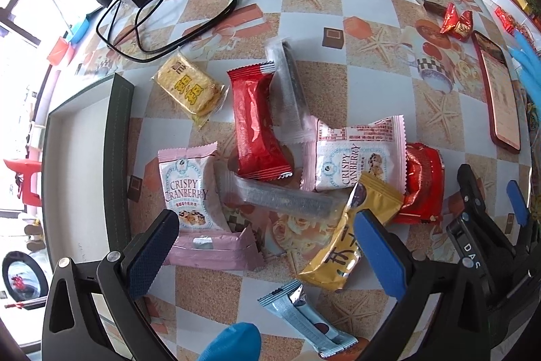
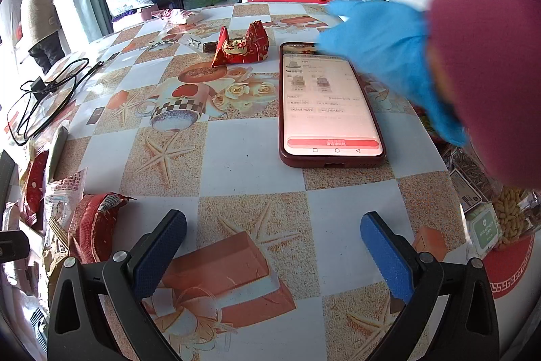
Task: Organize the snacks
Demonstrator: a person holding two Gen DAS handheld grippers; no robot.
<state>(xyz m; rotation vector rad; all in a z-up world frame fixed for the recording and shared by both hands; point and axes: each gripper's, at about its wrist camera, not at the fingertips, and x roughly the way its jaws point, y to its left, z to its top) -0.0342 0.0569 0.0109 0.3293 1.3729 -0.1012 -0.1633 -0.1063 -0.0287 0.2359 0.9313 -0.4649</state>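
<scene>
Snacks (image 1: 257,124) lie scattered on the table (image 1: 372,5), none yet in the empty tray (image 1: 118,131) at left, so sorting looks barely begun. Two pink packets (image 1: 184,188) read "CRISPY CRANBERRY". The left claw (image 1: 267,246) hangs released over the pile, holding nothing. Further right, the right claw (image 2: 274,249) gapes empty near a lit phone (image 2: 329,104), a blue-gloved hand (image 2: 382,46) above it.
</scene>
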